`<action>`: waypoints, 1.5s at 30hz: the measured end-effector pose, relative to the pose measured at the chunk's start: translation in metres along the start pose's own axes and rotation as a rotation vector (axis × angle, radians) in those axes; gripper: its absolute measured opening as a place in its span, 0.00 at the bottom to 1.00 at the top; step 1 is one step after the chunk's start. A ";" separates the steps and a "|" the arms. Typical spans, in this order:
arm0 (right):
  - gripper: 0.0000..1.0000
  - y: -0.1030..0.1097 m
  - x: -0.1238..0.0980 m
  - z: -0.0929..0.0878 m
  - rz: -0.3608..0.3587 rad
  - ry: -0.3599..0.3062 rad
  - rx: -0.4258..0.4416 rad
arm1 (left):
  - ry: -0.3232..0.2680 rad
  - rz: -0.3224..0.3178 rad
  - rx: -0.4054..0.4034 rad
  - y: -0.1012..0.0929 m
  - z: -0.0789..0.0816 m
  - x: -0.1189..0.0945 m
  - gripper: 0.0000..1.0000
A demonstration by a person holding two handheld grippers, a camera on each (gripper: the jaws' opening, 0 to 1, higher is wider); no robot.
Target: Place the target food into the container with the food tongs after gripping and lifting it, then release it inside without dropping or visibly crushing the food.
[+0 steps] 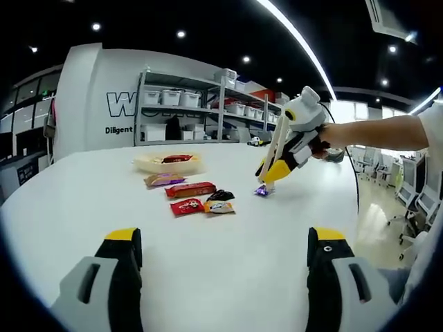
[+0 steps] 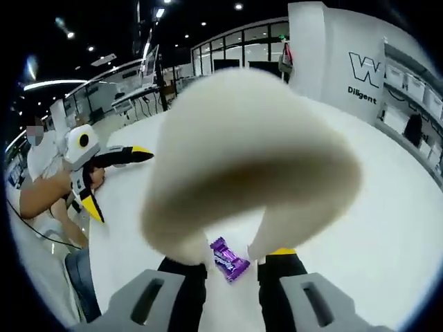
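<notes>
A small purple-wrapped candy (image 1: 262, 190) (image 2: 229, 260) lies on the white table (image 1: 228, 277). Cream food tongs (image 1: 277, 138) (image 2: 249, 152) reach down to it, their tips at the wrapper; I cannot tell if they pinch it. My right gripper (image 1: 282, 166) (image 2: 232, 264) is shut on the tongs' arms. A shallow beige container (image 1: 147, 164) with a red packet inside stands at the table's far side, left of the candy. My left gripper (image 1: 225, 238) (image 2: 119, 182) hovers open over the near table, holding nothing.
Several wrapped snacks lie between container and candy: a purple-yellow packet (image 1: 164, 180), a long red one (image 1: 190, 189), a small red one (image 1: 187, 206), a black one (image 1: 220, 196). Shelving (image 1: 201, 104) with bins stands beyond the table.
</notes>
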State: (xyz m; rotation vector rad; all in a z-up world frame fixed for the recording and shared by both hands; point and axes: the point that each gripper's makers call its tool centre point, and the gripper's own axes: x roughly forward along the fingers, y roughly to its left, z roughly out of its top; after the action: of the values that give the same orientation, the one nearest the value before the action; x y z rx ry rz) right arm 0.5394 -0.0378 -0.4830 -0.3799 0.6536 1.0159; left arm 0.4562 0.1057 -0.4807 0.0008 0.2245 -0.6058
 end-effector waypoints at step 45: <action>0.19 -0.036 0.015 0.015 -0.090 -0.024 0.186 | -0.018 0.007 0.008 0.000 0.002 0.000 0.98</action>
State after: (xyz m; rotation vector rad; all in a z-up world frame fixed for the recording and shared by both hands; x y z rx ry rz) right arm 0.5811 -0.0370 -0.4814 -0.2317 0.6971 0.8649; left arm 0.4564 0.1057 -0.4786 0.0041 0.2045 -0.5998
